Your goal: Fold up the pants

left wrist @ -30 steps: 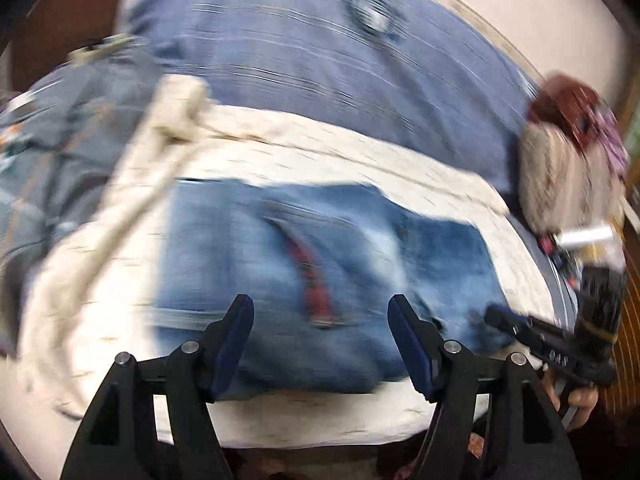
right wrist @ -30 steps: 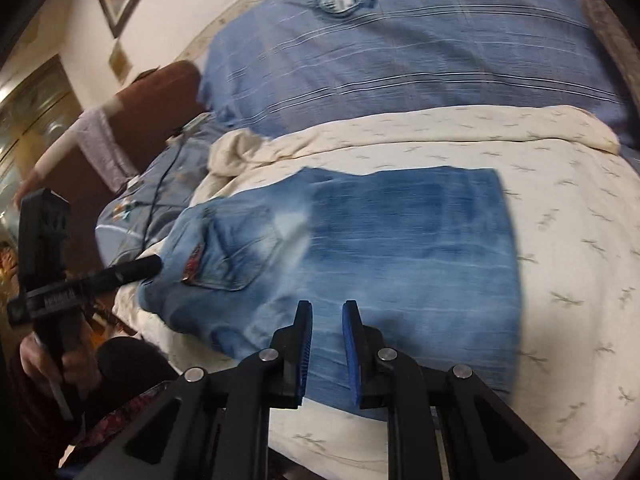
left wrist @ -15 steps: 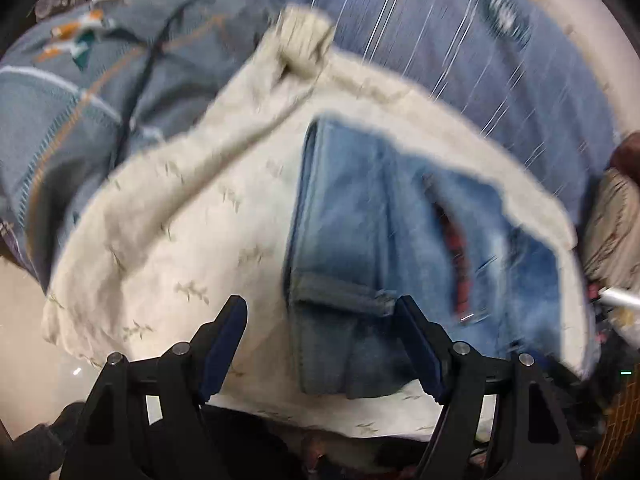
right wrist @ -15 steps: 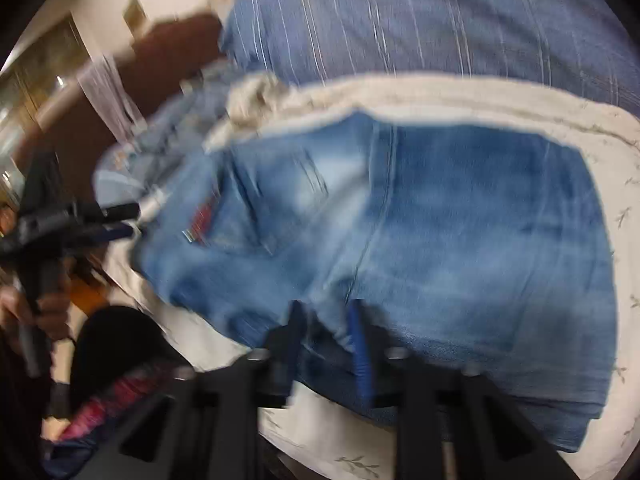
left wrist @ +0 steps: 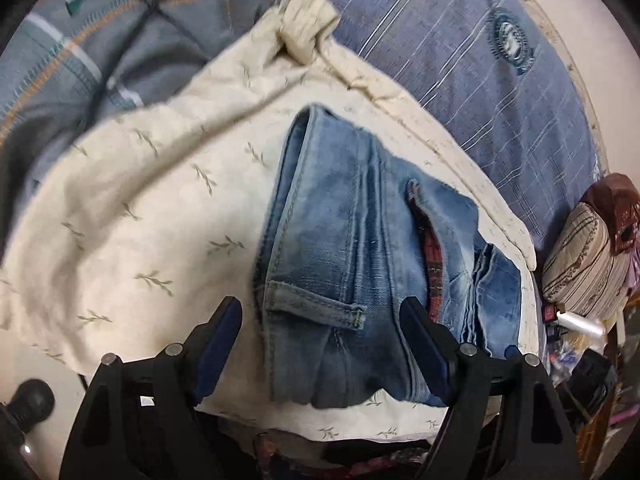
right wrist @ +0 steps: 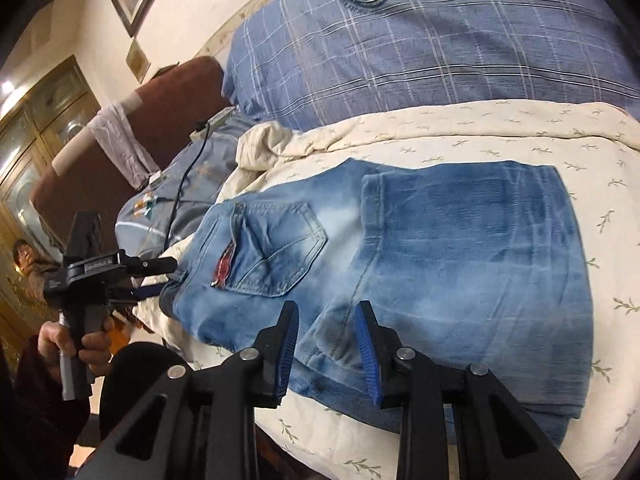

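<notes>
A: Status on the faded blue denim pants [right wrist: 420, 280]?

B: Folded into a wide rectangle, lying on the cream leaf-print blanket [right wrist: 520, 136] near its front edge, which hangs over the bed's near side. Back pocket [right wrist: 276, 252] and waistband end sit toward the left end; the folded edge is at the right end.

A: Long axis?

B: Runs left to right along the blanket's front edge, as the right wrist view shows. In the left wrist view the bundle runs away from the camera, so that gripper looks down its length from the waistband end.

A: Grippers?

B: Right gripper [right wrist: 328, 344] has its jaws parted, nothing between the blue pads, hovering over the near long edge about mid-length. Left gripper [left wrist: 320, 344] is spread wide, empty, straddling the waistband end by the belt loop [left wrist: 316, 308]. Its handle and the hand holding it [right wrist: 76, 344] show at the left of the right view.

A: Next move?

B: My read: another fold, bringing one short end over the other along the long axis. Left is nearer the waistband end, right nearer the middle. Neither is gripping cloth.

A: Surroundings?

B: Blue plaid bedding with a crest [right wrist: 400, 40] behind the blanket, grey quilt [left wrist: 100, 40] with a black cable off the left end.
</notes>
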Motion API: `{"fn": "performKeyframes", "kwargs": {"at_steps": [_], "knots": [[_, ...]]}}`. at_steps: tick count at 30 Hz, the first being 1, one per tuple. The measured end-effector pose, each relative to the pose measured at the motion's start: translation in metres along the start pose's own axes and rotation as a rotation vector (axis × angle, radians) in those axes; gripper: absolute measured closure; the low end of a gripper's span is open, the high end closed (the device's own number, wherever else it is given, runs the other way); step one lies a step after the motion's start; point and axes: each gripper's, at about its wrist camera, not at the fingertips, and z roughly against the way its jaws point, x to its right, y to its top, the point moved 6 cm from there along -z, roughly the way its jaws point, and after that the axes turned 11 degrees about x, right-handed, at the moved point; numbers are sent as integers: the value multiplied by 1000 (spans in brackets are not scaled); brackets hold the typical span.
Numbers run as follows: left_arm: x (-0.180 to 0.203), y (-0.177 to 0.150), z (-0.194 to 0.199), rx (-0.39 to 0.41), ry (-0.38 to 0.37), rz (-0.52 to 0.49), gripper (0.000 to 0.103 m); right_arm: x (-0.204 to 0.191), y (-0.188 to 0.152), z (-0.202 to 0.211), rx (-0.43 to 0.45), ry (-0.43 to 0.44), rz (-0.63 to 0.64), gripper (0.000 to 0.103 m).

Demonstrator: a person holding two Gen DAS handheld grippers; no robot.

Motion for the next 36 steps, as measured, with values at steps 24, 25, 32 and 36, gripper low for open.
{"fn": "performKeyframes", "kwargs": {"at_steps": [24,25,32,36], "knots": [[43,2,-23,83,-119,-183,81,28,7,8,51,-101,-95,70],[46,3,-20,92,-120,-197,82,31,8,8,54,-103,-109,70],[74,2,-3,141,-117,-301,84,49,12,14,71,-121,-185,70],[97,0,8,163,-138,-372,84,53,16,16,74,-104,-223,70]]}}
